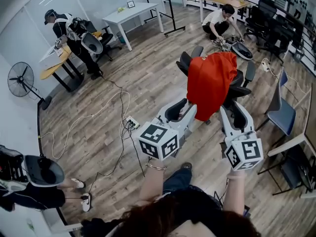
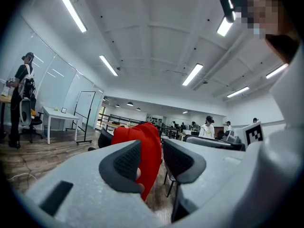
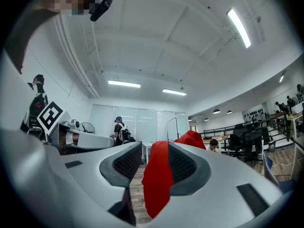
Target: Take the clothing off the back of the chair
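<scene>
– Left gripper (image 1: 185,113): how do its jaws stand?
– Apart. Its own view shows the red garment (image 1: 211,83) in the gap. I cannot tell whether the cloth touches either pad (image 2: 124,164).
– Where is the garment?
– Draped over the back of the black chair (image 1: 241,89) in the middle of the floor, hanging down its near side. The left gripper has its tips at the lower left edge of the cloth.
– And the right gripper (image 1: 231,111)?
– Its jaws are apart too. In its own view a red fold hangs in the gap. The fold lies against the pad on that view's right and is clear of the other one. From the head view, its tips are at the garment's lower right edge.
– How do they point?
– Both are roughly level and point away toward the chair.
– What else is there, left to right?
– A fan (image 1: 19,80) stands by the left wall, and a person (image 1: 74,33) stands beyond it. A power strip (image 1: 132,124) with cables lies on the floor left of the grippers. A white table (image 1: 131,14) is far off, a crouching person (image 1: 217,21) is beyond the chair, and a blue chair (image 1: 284,115) is at the right.
</scene>
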A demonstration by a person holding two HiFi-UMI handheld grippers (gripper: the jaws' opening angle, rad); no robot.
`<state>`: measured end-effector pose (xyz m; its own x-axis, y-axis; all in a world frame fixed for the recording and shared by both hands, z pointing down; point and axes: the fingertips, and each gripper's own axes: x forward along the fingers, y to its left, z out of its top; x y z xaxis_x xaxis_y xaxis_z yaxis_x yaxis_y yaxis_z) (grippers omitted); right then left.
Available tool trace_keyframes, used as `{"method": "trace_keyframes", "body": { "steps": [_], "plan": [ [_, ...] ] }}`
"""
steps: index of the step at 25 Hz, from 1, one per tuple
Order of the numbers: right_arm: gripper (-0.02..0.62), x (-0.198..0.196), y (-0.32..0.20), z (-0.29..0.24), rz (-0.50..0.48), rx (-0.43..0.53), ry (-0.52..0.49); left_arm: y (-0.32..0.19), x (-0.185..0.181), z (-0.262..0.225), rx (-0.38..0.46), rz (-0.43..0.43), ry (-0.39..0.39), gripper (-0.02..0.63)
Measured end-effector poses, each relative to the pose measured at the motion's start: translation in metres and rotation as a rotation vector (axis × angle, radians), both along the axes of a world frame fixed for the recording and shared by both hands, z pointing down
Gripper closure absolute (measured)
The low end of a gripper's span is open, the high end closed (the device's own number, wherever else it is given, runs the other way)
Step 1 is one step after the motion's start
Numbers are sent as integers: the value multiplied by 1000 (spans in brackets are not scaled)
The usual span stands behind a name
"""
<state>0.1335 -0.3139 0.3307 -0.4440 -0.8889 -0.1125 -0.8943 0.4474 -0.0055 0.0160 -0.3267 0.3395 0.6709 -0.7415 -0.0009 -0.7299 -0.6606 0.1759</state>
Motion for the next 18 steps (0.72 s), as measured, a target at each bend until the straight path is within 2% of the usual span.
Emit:
{"method": "trace_keyframes", "body": {
  "steps": [18],
  "plan": [
    [351, 15, -79, 41, 75, -127, -32, -86, -4, 29, -121, 58, 42, 354]
  ]
}}
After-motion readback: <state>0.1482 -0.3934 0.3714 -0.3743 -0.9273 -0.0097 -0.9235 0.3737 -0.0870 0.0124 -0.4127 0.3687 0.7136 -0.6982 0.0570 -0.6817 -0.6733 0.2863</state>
